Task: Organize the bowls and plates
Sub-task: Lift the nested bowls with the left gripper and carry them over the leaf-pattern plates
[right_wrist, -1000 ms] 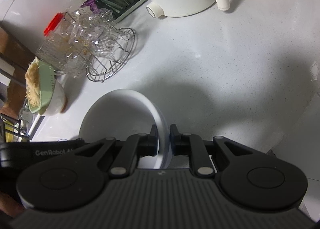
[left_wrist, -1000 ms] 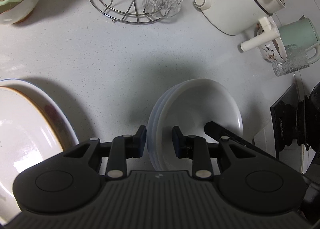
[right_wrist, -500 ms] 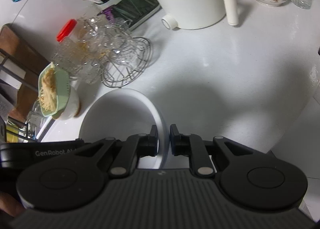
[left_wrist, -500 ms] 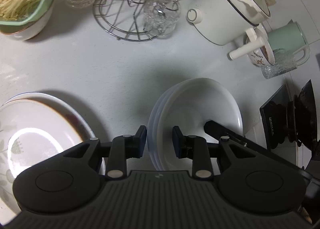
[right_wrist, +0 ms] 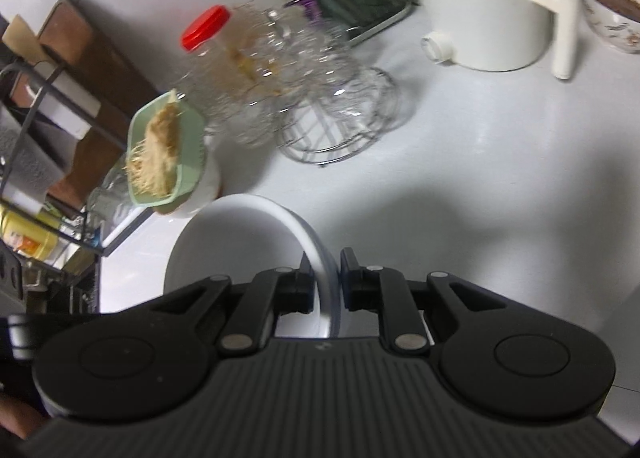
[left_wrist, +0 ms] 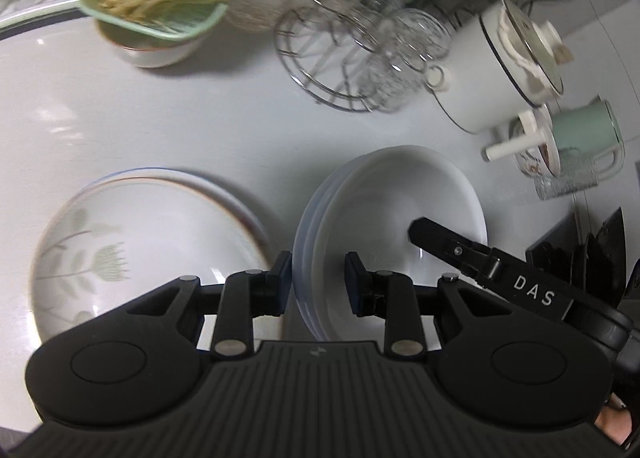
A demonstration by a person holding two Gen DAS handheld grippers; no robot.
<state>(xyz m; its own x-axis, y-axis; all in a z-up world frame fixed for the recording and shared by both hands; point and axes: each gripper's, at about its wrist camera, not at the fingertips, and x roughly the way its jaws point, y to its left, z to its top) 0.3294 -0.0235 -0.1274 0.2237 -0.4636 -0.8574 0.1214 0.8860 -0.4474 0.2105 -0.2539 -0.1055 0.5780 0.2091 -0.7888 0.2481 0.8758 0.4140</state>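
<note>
A stack of white bowls (left_wrist: 396,194) hangs above the white counter, held from both sides. My left gripper (left_wrist: 318,282) is shut on the stack's near rim. My right gripper (right_wrist: 325,282) is shut on the opposite rim, where the stack shows as one white bowl (right_wrist: 240,230); its finger (left_wrist: 452,246) reaches into the bowl in the left wrist view. A large plate with a leaf pattern (left_wrist: 152,242) lies on the counter left of the stack.
A white bowl topped by a green tray of noodles (left_wrist: 160,6) stands at the back left. A wire rack of glass cups (left_wrist: 360,50), a white pot (left_wrist: 516,70), a mint mug (left_wrist: 584,130) and a patterned bowl (right_wrist: 612,10) stand behind. A stove (left_wrist: 580,250) lies right.
Both grippers have risen and tilted back with the bowl stack held between them. The leaf-pattern plate and the items at the back have come further into view.
</note>
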